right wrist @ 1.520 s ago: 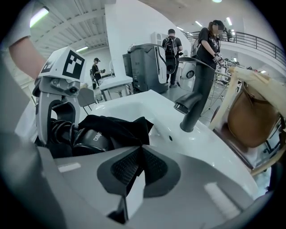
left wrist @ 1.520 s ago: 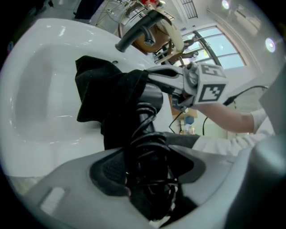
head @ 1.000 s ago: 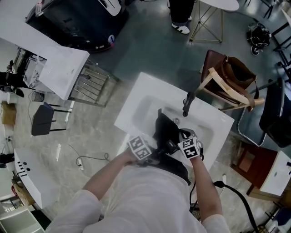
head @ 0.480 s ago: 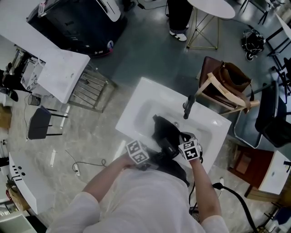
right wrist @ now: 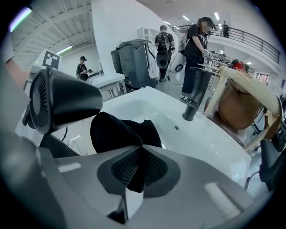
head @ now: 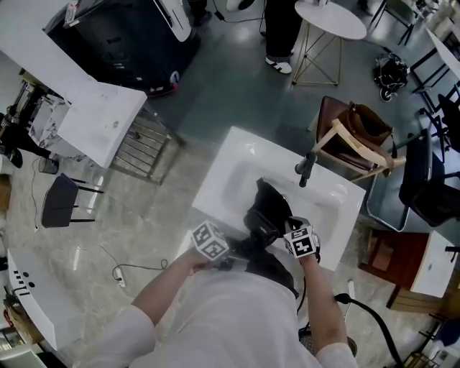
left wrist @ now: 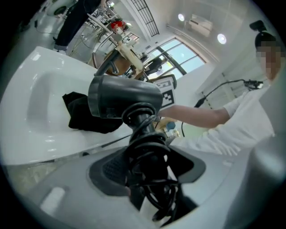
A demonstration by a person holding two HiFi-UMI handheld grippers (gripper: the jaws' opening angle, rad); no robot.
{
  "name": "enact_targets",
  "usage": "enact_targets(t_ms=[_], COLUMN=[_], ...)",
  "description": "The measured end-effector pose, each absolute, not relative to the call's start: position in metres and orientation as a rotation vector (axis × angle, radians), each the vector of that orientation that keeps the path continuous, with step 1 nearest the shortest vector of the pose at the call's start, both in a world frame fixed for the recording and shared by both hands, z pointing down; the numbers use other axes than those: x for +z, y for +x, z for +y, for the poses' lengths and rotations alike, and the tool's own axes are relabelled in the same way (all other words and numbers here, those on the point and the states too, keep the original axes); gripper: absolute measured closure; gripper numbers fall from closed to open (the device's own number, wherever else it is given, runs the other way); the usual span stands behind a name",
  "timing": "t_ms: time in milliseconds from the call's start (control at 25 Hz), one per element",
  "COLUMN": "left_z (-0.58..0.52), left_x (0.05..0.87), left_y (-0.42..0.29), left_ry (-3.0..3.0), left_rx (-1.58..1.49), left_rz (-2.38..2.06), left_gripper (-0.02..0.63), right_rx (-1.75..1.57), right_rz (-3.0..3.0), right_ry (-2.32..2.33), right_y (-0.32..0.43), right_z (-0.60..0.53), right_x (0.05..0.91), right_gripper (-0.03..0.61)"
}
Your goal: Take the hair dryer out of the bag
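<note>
Gripping hair dryer (left wrist: 123, 100), left tool (left wrist: 147, 166) beside right tool (right wrist: 134, 172) pinching bag (right wrist: 118, 129)

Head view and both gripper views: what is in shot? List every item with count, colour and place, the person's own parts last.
dryer: one, black, outside the bag, cord wound round its handle.
bag: one, black, limp in the sink.
sink: one, white, in front of the person.
faucet: one, dark, at the sink's far rim.
chair: one, pale wood, beyond the sink.
handbag: one, brown, on the chair.
round table: one, white, top of the head view.
left gripper: grey, jaws shut on the dryer's handle.
right gripper: grey, jaws shut on the bag's edge.
</note>
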State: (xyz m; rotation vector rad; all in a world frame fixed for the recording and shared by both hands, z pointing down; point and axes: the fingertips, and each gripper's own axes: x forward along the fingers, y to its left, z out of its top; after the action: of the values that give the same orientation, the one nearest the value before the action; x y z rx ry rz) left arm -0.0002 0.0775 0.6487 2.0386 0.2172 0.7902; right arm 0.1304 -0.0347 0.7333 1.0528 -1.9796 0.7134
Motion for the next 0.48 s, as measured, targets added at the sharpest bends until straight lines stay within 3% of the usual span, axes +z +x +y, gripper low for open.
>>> enact_targets(t_ms=[400,480], left_z=[0.056,0.054], left_x=[0.621,0.62], left_y=[-0.056,-0.066], left_ry=[2.082,2.099], left_rx=[0.638,0.634], left_rz=[0.079,0.047], left_gripper=[0.345,0.345], right_rx=[0.764,0.771], right_rz=[-1.897,-1.885], right_ry=[1.067,1.077], right_y=[0.087,0.079], right_z=[0.006,0.012], right_x=[0.734,0.733], right_gripper=[0.565,0.537])
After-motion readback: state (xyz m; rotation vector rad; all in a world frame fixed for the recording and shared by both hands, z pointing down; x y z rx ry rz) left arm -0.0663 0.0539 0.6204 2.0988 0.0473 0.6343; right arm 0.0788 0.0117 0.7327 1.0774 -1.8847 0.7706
